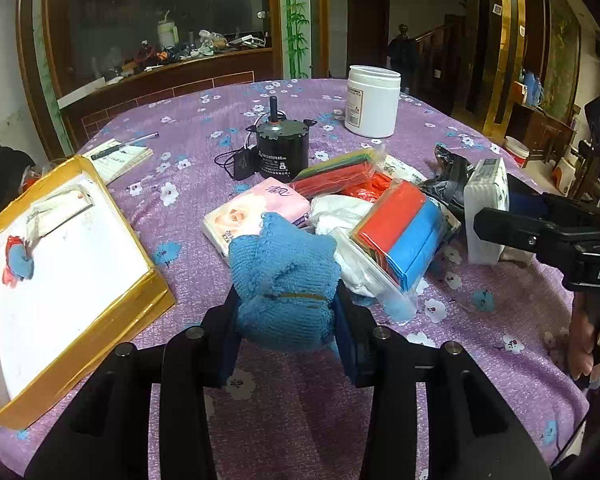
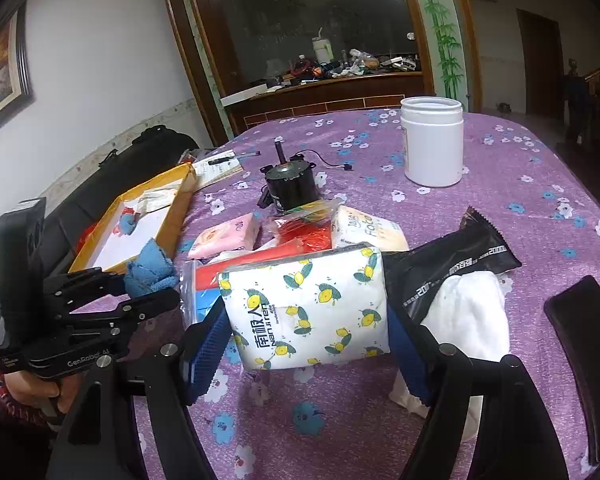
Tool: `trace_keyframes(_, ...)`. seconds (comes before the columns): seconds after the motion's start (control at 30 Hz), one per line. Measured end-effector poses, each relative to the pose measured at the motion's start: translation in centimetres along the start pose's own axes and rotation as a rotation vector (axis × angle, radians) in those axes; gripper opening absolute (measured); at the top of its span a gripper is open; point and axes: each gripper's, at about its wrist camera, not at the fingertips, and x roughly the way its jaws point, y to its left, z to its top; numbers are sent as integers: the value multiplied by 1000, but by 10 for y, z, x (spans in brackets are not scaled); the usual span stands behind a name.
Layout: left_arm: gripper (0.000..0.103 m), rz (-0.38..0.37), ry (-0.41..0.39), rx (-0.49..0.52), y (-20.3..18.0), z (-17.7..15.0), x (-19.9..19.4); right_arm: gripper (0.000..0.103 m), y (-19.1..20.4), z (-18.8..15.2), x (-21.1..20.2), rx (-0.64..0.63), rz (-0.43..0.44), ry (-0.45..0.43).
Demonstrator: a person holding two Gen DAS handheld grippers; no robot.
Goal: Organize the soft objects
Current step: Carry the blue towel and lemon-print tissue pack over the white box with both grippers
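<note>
My left gripper [image 1: 286, 316] is shut on a blue knitted cloth [image 1: 284, 280] bound with a rubber band, held above the purple tablecloth; it also shows in the right wrist view [image 2: 150, 270]. My right gripper [image 2: 308, 320] is shut on a white tissue pack with a lemon print [image 2: 306, 308], lifted off the table; it shows in the left wrist view [image 1: 486, 208]. A shallow box with a yellow rim [image 1: 156, 292] lies at the left and holds a small blue and red soft toy [image 1: 18, 262] and a paper packet [image 1: 58, 210].
A pile in the middle holds a pink tissue pack [image 1: 256, 210], a bag of red and blue sheets [image 1: 404, 236], white cloth [image 1: 340, 208] and a black foil pouch [image 2: 460, 256]. A black motor [image 1: 278, 148], a white jar [image 1: 372, 100] and a notepad with pen [image 1: 120, 156] stand behind.
</note>
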Motion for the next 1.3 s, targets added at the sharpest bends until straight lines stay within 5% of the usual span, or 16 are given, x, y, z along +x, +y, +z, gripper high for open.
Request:
trace_keyframes(0.53,38,39,-42,4,6,3,-14,76,0,-1,-2,-4,-4,-7)
trace_keyframes(0.9,39,72,-99,-82,45,6,-37,76,0,2,1,29,23,21)
trace_keyframes(1.3,39,193,-131,-258,132,-9,-55,76,78,43,-1,-73,140,35)
